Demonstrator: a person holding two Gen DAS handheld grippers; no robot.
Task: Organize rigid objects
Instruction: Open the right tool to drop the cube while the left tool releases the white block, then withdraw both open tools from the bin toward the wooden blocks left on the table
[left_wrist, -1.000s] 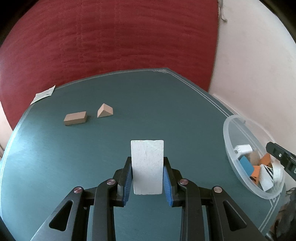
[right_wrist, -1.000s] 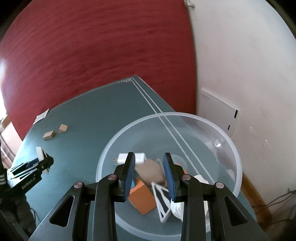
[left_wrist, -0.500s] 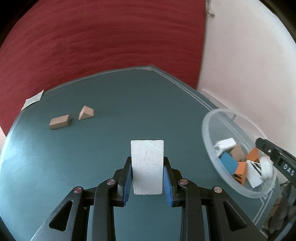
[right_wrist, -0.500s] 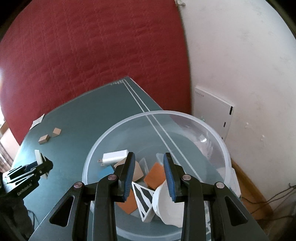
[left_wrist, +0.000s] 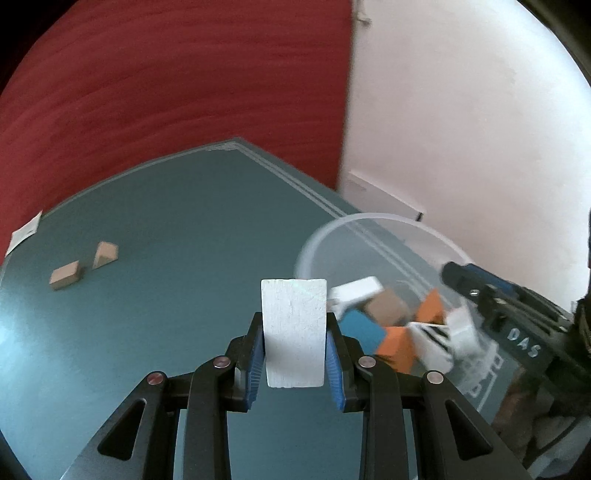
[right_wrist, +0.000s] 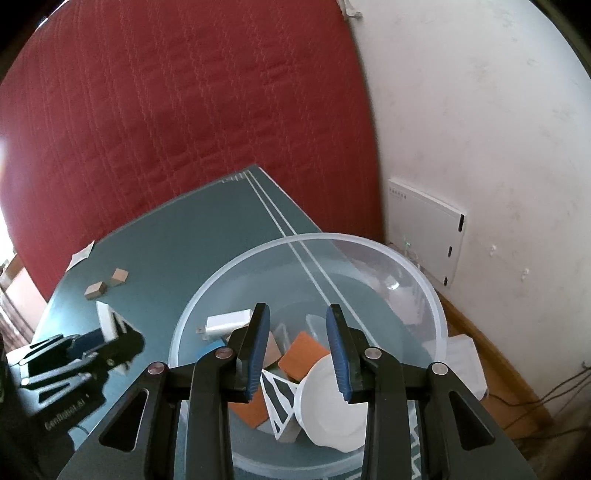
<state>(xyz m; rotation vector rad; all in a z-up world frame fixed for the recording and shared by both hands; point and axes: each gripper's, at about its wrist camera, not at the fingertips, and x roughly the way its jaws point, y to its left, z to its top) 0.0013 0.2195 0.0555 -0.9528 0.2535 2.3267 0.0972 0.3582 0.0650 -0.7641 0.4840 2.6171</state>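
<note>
White block (left_wrist: 293, 336), teal table (left_wrist: 177, 295), clear bowl (right_wrist: 424, 288).

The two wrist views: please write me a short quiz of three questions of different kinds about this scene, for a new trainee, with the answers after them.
1. True or false: the left gripper holds a flat white rectangular block.
2. Which item lies in the clear round plastic bowl?
A. green cup
B. white plug-in charger
C. metal spoon
3. How many tan wooden blocks lie loose on the dark teal table?

Key:
1. True; its pads press both sides.
2. B.
3. Two: a rectangular one and a wedge-shaped one, side by side.
</note>
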